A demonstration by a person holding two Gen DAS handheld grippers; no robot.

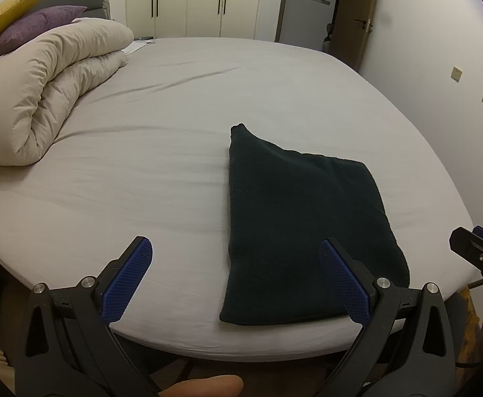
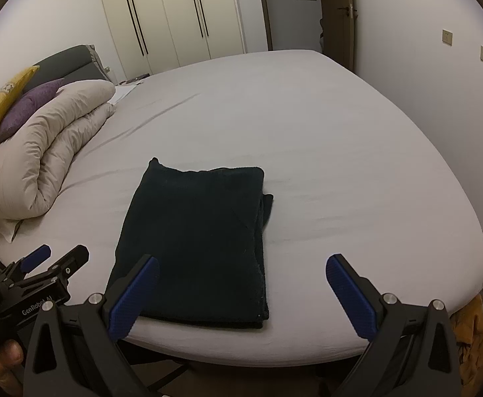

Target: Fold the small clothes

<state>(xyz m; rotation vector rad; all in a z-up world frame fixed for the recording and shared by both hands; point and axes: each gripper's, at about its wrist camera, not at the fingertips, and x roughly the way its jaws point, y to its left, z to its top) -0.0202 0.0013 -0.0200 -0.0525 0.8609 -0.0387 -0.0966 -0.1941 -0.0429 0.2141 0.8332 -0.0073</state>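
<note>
A dark green-black garment lies folded into a flat rectangle on the grey bed sheet, near the bed's front edge. It also shows in the right wrist view, with a lower layer peeking out along its right side. My left gripper is open and empty, held over the front edge just left of the garment. My right gripper is open and empty, at the garment's near right corner. The right gripper shows at the far right of the left wrist view; the left gripper shows at the lower left of the right wrist view.
A rolled beige duvet lies at the bed's left with a purple pillow and a yellow pillow behind it. White wardrobes and a door stand beyond the bed. Orange cloth hangs below the bed's right front corner.
</note>
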